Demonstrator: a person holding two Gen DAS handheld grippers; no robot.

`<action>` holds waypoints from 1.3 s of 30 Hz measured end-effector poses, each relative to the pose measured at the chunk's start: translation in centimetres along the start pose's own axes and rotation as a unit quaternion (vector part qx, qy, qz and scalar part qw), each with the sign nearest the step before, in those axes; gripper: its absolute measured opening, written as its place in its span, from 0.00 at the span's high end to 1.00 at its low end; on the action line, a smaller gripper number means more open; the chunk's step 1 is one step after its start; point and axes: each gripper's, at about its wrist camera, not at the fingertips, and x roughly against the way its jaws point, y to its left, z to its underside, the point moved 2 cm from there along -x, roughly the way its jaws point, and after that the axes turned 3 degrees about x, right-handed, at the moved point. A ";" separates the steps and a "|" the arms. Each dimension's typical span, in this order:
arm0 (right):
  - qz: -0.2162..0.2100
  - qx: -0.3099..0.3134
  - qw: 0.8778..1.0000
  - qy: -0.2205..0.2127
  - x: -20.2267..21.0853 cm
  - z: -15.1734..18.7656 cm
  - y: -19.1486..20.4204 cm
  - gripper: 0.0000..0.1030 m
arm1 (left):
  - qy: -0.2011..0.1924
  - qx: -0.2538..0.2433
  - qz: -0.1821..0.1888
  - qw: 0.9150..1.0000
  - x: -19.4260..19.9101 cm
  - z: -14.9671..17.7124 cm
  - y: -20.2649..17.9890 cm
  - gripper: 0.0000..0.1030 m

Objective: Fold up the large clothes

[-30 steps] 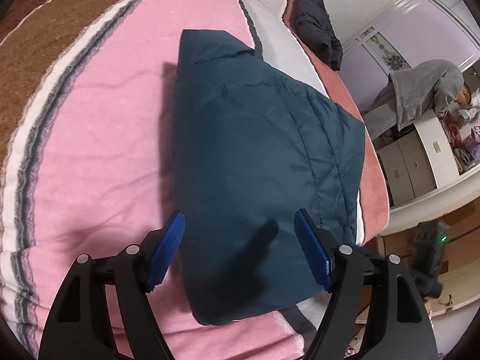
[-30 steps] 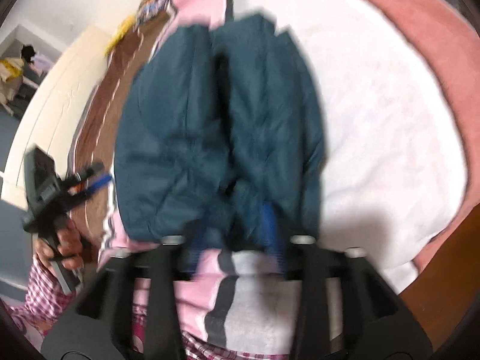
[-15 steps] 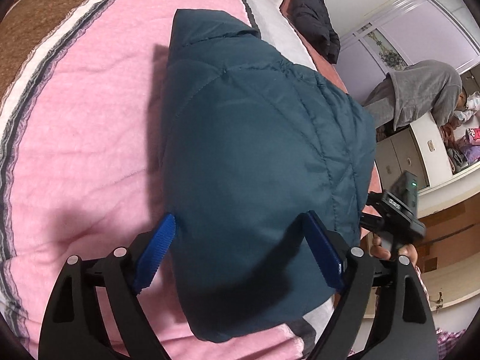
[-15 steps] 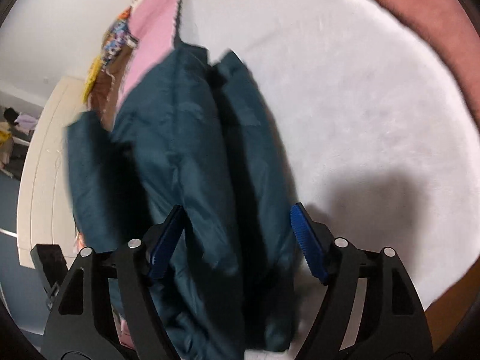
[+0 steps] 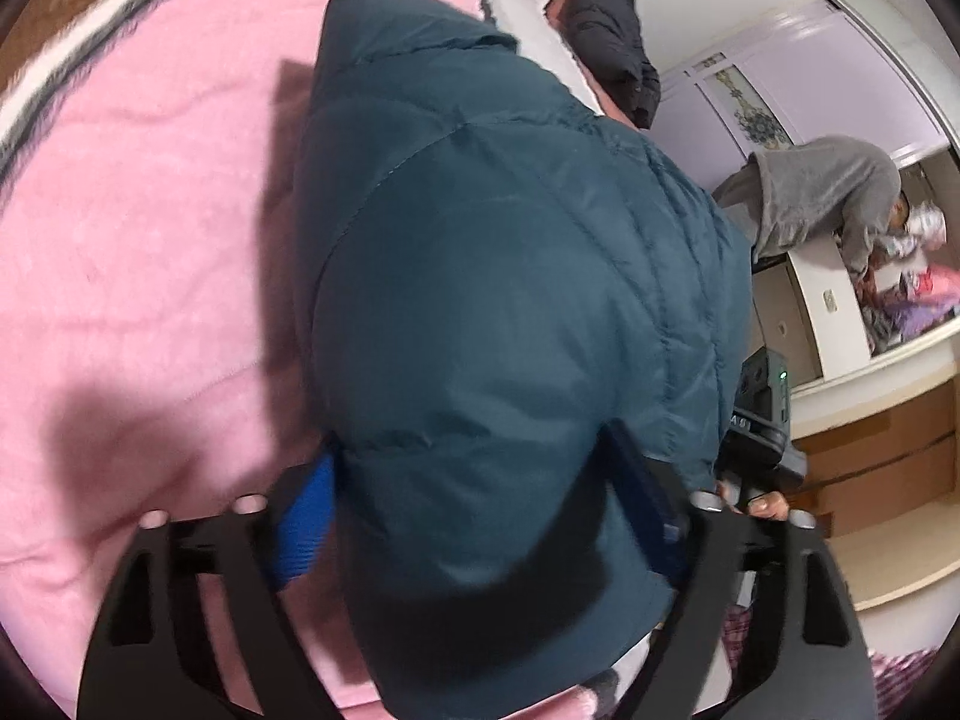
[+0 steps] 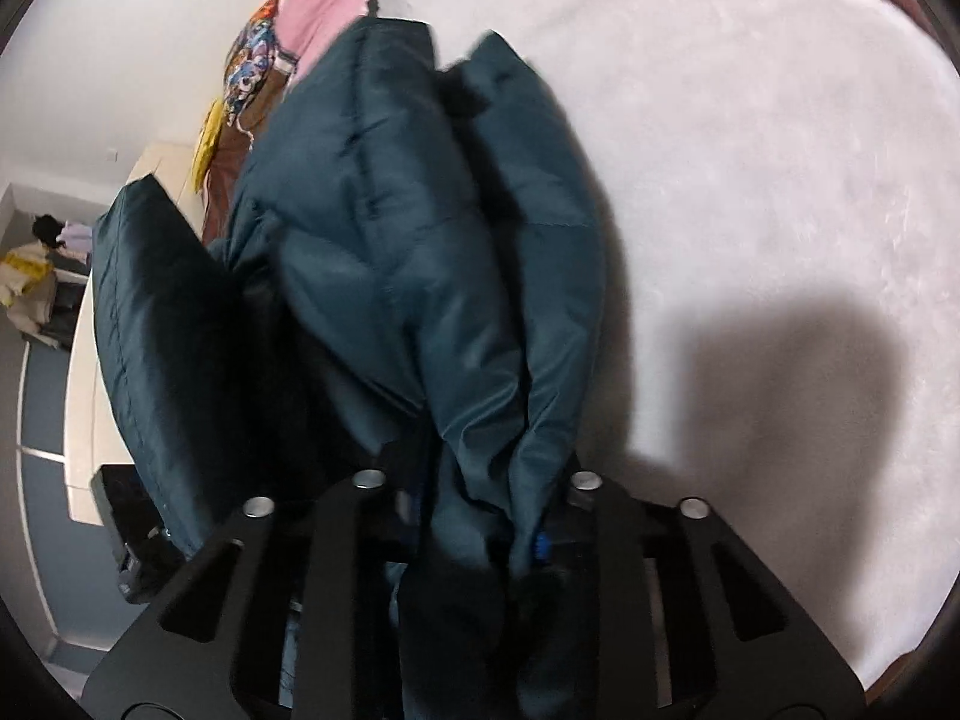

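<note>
A teal padded jacket lies folded into a thick bundle on the pink blanket. My left gripper straddles the bundle's near end. Its jaws stand wide and are closing, the blue pads at the bundle's sides. In the right wrist view the jacket rises in bunched folds from my right gripper. That gripper's jaws are closing, with a gathered edge of fabric pinched between them. The right gripper's body and the hand on it show past the jacket's right edge in the left wrist view.
A dark jacket lies at the bed's far end. A person in grey bends over a cream cabinet by lilac wardrobe doors. White blanket spreads to the right of the teal jacket, and a colourful cushion lies near the wall.
My left gripper came down and forward until the jacket's end filled its jaws. My right gripper opened wide beside the jacket, then closed on its edge, and the fabric bunched up.
</note>
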 end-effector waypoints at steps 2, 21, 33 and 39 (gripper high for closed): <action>0.018 0.023 0.999 -0.015 0.2 0.5 1.2 0.82 | -0.016 -0.025 -0.005 1.000 0.8 0.1 -0.6 0.42; 0.029 0.190 0.980 -0.055 -7.8 0.3 16.2 0.87 | -0.145 -0.038 -0.102 0.983 9.5 -9.4 6.2 0.50; 0.059 0.119 0.991 -0.029 -8.2 -1.1 13.2 0.73 | -0.129 0.000 -0.115 0.985 9.9 -7.9 7.6 0.37; 0.048 0.108 0.992 -0.042 -6.3 -2.1 14.4 0.72 | -0.146 -0.009 -0.125 0.981 12.5 -7.2 6.6 0.36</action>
